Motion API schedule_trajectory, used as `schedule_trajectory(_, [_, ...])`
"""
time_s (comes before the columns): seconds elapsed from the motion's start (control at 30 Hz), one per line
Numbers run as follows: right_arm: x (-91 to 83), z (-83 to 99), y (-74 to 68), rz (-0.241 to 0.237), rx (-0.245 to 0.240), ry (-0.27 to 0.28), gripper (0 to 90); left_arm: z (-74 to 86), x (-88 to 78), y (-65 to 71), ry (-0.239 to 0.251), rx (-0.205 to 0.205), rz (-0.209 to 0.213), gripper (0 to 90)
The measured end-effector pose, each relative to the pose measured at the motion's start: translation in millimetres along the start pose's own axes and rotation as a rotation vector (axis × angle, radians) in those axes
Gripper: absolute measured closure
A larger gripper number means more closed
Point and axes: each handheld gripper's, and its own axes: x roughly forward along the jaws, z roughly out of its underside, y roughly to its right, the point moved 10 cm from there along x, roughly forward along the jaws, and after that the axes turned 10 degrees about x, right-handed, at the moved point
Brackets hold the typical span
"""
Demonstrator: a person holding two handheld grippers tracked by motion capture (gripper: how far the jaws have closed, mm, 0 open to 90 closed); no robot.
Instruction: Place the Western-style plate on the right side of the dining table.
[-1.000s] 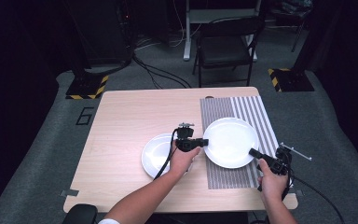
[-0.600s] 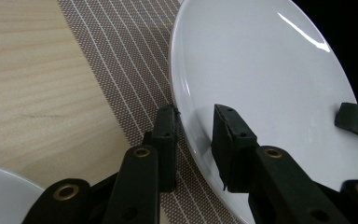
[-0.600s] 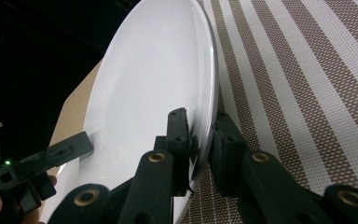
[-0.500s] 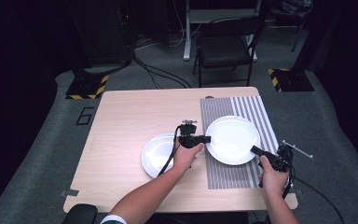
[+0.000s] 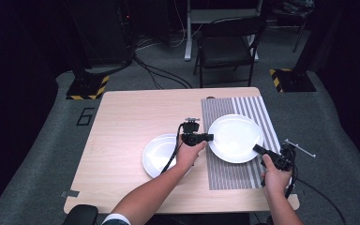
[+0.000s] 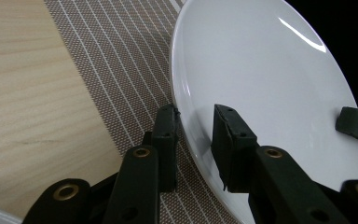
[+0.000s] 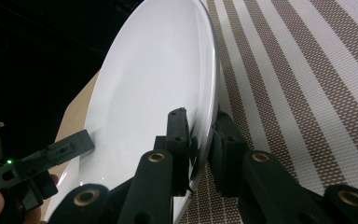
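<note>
Over the striped mat (image 5: 243, 159): white plate (image 5: 235, 138)
Left gripper (image 5: 209, 137): clamped on plate's left rim
Right gripper (image 5: 256, 148): clamped on its near-right rim

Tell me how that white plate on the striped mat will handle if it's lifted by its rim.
The plate looks glazed, judging by its highlights, so the rim may slip between narrow pads. It seems rigid and probably breakable if dropped. With the left tool and right tool clamped on opposite edges, it should stay level.
</note>
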Motion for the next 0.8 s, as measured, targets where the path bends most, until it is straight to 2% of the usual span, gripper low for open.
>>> schedule_trajectory(0.17, [-5.1, -5.3, 2.8, 0.009, -0.004, 0.010, 79.4, -0.5, 4.1, 3.6, -0.001, 0.007, 0.012, 71.1])
schedule_trajectory(0.23, [-6.0, -5.7, 3.9, 0.011, -0.007, 0.014, 79.4, -1.2, 5.8, 5.3, 0.005, -0.009, 0.015, 71.1])
schedule_trajectory(0.5, [-10.1, -5.5, 8.3, 0.012, 0.003, 0.022, 79.3, -1.5, 11.4, 9.5, 0.000, -0.013, 0.027, 71.2])
schedule_trajectory(0.57, [-11.2, -4.9, 9.5, 0.012, 0.005, 0.027, 79.3, -0.1, 12.1, 9.4, -0.012, 0.003, 0.023, 71.2])
schedule_trajectory(0.63, [-12.8, -3.4, 12.1, 0.016, 0.007, 0.023, 79.2, -0.3, 13.6, 10.8, -0.008, -0.010, 0.028, 71.2])
schedule_trajectory(0.7, [-13.1, -3.2, 13.1, 0.015, 0.002, 0.023, 79.2, 0.5, 13.9, 9.8, -0.016, 0.012, 0.026, 71.2])
schedule_trajectory(0.8, [-13.6, -3.3, 14.4, 0.017, 0.002, 0.028, 79.3, -0.1, 15.9, 10.7, -0.012, -0.004, 0.024, 71.2])
